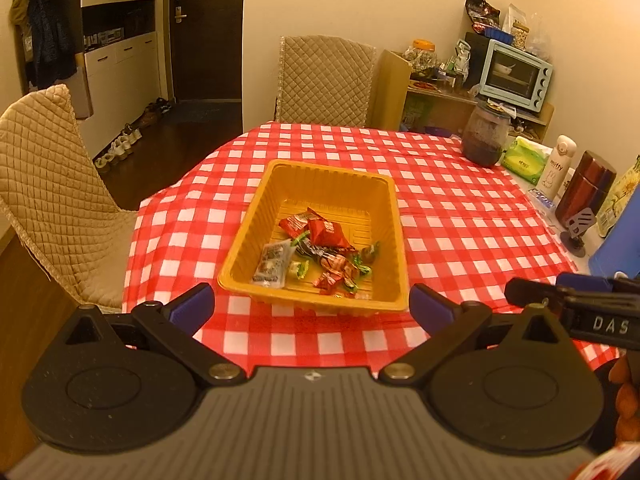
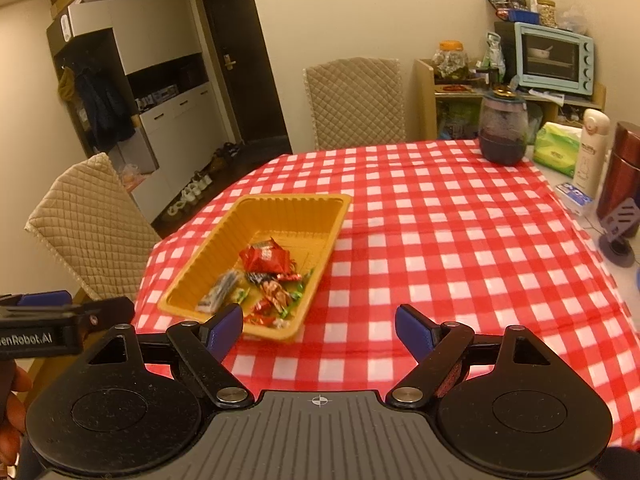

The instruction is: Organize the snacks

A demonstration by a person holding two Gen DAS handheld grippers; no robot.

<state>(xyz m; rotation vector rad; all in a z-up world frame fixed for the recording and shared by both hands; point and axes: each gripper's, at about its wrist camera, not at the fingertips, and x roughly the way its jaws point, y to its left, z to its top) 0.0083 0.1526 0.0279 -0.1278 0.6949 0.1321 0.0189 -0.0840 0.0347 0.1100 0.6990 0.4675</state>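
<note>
An orange plastic tray (image 1: 256,216) stands on the red-and-white checked tablecloth (image 1: 460,220). It holds several wrapped snacks (image 1: 320,252): red packets, green candies and a grey sachet. My left gripper (image 1: 310,306) is open and empty, just short of the tray's near rim. In the right wrist view the tray (image 2: 320,216) with the snacks (image 2: 264,276) lies to the left. My right gripper (image 2: 318,330) is open and empty, above the cloth beside the tray's near right corner. Each gripper shows at the edge of the other's view.
Quilted beige chairs stand at the left (image 1: 48,184) and far side (image 1: 326,80). Along the right edge are a dark glass jar (image 1: 486,134), a green tissue pack (image 1: 524,158), a white bottle (image 1: 558,164), a red-brown flask (image 1: 586,188) and a blue object (image 1: 620,240).
</note>
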